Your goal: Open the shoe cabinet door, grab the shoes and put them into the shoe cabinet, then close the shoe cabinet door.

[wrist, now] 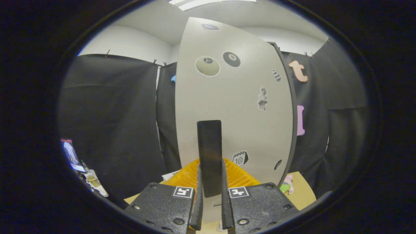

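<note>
Though sticker-dotted, pale cabinet door [227, 107], claw [211, 198]-clamped black handle [210, 156].

1. Shoe cabinet door [227, 107]: pale grey panel, dark-edged, dotted with stickers, upright and close ahead.
2. Door handle [210, 152]: dark vertical bar on the door's front, its lower end held between the hand-held gripper [210, 201] fingers, which press its sides.

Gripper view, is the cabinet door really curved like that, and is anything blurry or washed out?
In the gripper view, the cabinet door bows outward from fisheye distortion, not its own shape; its stickers read fairly sharp. The ceiling light is blown out, while the door is evenly lit without glare. The gripper, fingers closed on the dark door handle, looks slightly soft up close.
</note>
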`<action>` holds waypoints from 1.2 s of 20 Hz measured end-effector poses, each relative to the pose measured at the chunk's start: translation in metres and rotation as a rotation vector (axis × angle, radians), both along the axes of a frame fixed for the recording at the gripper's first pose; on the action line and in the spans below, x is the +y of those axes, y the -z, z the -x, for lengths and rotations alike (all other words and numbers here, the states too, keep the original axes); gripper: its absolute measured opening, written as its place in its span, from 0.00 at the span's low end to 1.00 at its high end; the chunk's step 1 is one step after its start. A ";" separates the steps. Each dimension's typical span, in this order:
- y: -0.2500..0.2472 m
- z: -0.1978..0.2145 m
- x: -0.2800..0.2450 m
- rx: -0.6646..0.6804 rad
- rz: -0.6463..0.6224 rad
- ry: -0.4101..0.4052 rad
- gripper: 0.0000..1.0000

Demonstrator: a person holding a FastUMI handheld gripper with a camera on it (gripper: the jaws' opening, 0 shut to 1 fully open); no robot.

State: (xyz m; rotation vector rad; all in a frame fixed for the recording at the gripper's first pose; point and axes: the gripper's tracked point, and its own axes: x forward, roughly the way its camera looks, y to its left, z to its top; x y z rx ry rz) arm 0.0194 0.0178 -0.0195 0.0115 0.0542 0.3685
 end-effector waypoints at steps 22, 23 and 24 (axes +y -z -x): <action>-0.012 0.048 -0.237 -0.075 -0.086 0.315 0.04; -0.012 0.046 -0.238 -0.073 -0.082 0.299 0.04; -0.012 0.046 -0.241 -0.077 -0.078 0.295 0.04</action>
